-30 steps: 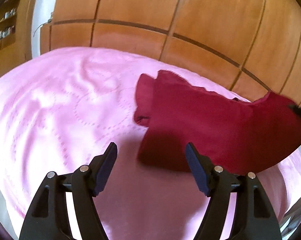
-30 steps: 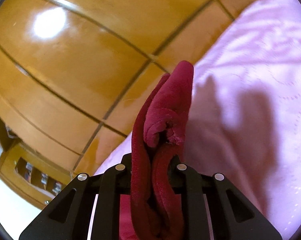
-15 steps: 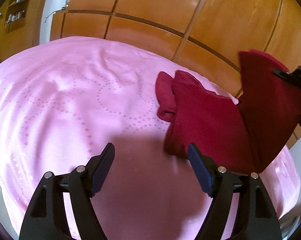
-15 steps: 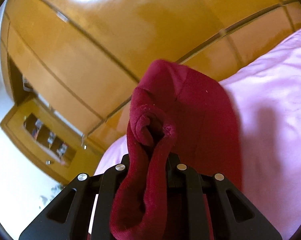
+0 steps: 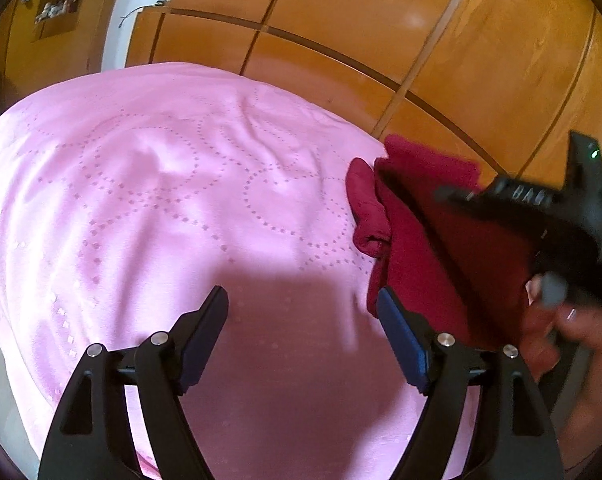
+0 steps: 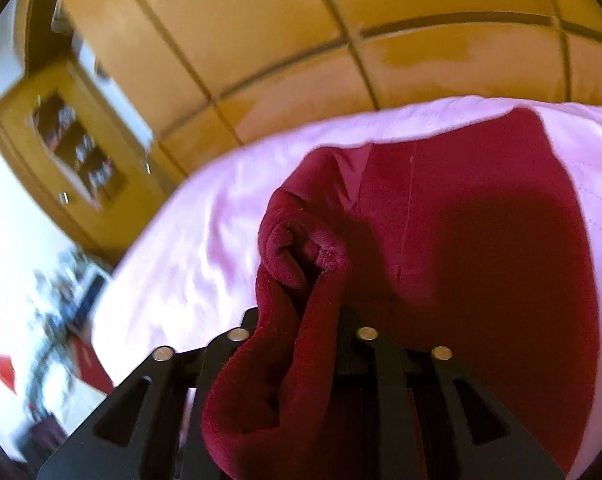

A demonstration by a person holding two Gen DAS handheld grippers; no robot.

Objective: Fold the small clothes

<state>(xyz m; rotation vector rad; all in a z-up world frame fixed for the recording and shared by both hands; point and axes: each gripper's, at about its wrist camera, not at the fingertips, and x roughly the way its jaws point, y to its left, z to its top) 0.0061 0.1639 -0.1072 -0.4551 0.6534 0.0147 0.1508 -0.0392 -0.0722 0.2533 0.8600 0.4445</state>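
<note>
A dark red garment (image 5: pixel 413 240) lies on the pink bedspread (image 5: pixel 161 200) at the right in the left wrist view. My left gripper (image 5: pixel 301 320) is open and empty, hovering over the spread just left of the garment's near edge. My right gripper (image 6: pixel 301 320) is shut on a bunched edge of the red garment (image 6: pixel 481 220) and carries it over the part lying flat. The right gripper's body and the hand holding it show in the left wrist view (image 5: pixel 549 216), above the garment.
Wooden wardrobe doors (image 5: pixel 381 20) stand close behind the bed. A wooden shelf unit with small items (image 6: pixel 81 148) is at the left in the right wrist view. The pink spread stretches wide to the left of the garment.
My right gripper has swung the held edge of the garment from upright down and over the part lying on the bed. My left gripper has drifted left, still open.
</note>
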